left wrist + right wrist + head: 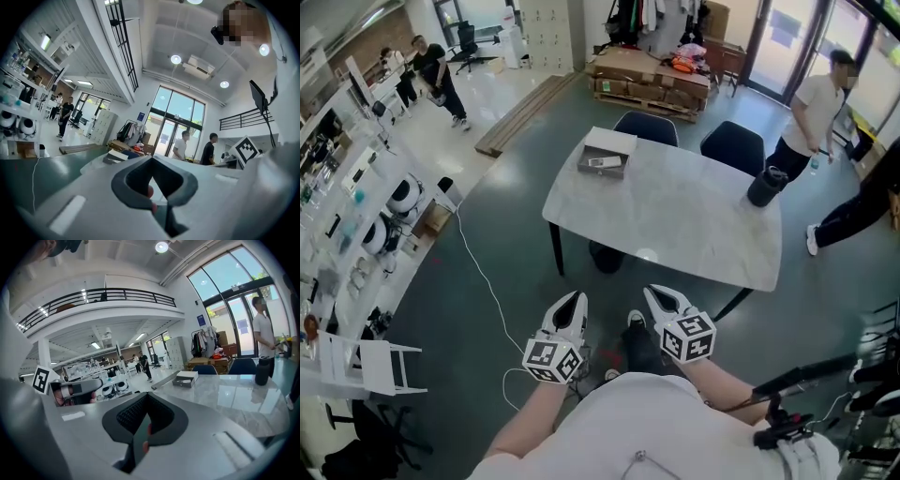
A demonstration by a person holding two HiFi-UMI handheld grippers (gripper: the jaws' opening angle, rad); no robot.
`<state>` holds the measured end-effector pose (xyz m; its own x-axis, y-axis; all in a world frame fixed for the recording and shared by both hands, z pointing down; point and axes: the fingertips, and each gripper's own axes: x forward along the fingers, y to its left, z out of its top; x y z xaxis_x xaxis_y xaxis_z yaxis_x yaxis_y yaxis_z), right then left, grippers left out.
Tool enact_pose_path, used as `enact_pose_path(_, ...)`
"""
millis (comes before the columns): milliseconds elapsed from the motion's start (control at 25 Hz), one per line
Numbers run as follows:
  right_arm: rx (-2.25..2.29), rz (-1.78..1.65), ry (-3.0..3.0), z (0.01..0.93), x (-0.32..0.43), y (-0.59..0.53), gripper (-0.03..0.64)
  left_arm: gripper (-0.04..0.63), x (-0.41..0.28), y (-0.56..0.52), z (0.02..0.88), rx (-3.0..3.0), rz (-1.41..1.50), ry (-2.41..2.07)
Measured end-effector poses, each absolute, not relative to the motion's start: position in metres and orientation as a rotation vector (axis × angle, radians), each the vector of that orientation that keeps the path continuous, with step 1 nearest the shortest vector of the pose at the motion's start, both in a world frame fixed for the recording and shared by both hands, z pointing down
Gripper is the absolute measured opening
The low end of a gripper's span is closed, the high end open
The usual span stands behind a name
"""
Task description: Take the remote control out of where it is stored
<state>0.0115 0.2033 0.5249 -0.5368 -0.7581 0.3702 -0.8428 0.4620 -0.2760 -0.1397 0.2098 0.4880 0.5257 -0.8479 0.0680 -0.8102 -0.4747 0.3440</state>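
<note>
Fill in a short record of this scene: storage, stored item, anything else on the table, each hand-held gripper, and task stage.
Storage: open box at the far left corner of the table
Stored item: remote control, lying inside the box
Also on table: dark container near the right edge
Left tool: left hand-held gripper, shut, empty, short of the table
Right tool: right hand-held gripper, shut, empty, short of the table
Task stage: remote control not yet taken out

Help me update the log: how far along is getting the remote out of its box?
Done: nothing; remote lies in its open box on the table. In hand: nothing; left hand-held gripper and right hand-held gripper are shut, empty, short of the table. Left: reach, grasp, lift out.
</note>
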Motion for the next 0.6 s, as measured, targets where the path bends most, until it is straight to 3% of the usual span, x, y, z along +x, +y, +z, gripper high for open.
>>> enact_pose_path(600,1.332,0.634,-2.570,0.524,-0.012,-0.018,0.023,0.000,-0.164,0.005,0.487,2.390,-0.146,-1.460)
